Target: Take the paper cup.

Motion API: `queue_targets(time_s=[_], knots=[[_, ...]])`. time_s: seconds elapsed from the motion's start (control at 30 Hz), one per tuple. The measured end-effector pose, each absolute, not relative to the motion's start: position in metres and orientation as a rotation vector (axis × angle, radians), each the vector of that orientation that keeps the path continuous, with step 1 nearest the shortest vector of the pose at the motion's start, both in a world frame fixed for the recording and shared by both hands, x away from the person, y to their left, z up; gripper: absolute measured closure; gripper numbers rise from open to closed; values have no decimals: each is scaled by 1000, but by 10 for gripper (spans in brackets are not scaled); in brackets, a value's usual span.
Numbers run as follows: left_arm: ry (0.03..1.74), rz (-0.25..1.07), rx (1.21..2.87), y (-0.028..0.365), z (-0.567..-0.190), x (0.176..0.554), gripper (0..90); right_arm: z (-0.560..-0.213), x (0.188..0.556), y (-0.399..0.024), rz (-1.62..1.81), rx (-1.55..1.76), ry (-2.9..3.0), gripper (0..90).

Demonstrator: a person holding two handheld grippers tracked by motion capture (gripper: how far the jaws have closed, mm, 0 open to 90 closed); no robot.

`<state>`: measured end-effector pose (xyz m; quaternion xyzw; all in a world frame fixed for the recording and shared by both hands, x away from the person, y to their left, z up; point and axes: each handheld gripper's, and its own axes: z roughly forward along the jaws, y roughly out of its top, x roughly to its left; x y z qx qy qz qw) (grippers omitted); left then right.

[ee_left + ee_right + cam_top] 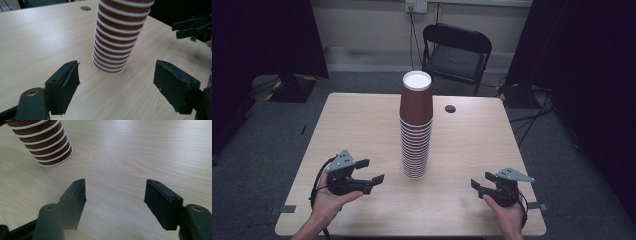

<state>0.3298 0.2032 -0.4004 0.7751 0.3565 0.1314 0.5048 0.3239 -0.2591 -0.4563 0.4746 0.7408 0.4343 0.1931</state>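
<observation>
A tall stack of brown paper cups [416,125] with white rims stands upside down in the middle of the light wooden table [357,125]. My left gripper [373,170] hovers left of the stack near the front edge, jaws apart with nothing between them. In the left gripper view the stack [117,37] rises just beyond my open left gripper [116,77]. My right gripper [481,180] is at the front right, open and empty. In the right gripper view the stack [42,142] sits off to the upper left of my right gripper [115,192].
A round cable hole [450,108] lies in the table behind the stack. A black folding chair [457,52] stands beyond the far edge. Dark curtains hang on both sides. The right gripper [190,27] shows at the far right of the left gripper view.
</observation>
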Motion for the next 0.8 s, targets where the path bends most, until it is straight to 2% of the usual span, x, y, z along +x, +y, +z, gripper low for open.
queue_targets(time_s=[0.2, 0.3, 0.4, 0.43, 0.47, 0.53, 0.8], knots=[[775, 344, 1823, 192, -370, 337, 195, -459, 321, -256, 1231, 1317, 2103, 330], [786, 341, 1788, 189, -359, 341, 199, -459, 322, -255, 1232, 1310, 2112, 324], [739, 323, 1769, 187, -353, 344, 271, -459, 323, -253, 1230, 1293, 2124, 322], [739, 323, 1769, 187, -353, 344, 262, -459, 323, -252, 1228, 1294, 2125, 322], [712, 377, 1758, 185, -348, 345, 238, -459, 323, -251, 1221, 1283, 2131, 322], [704, 401, 1753, 184, -342, 346, 243, -459, 323, -250, 1216, 1280, 2130, 322], [704, 321, 1741, 180, -319, 357, 187, -458, 323, -252, 1229, 1292, 2126, 320]])
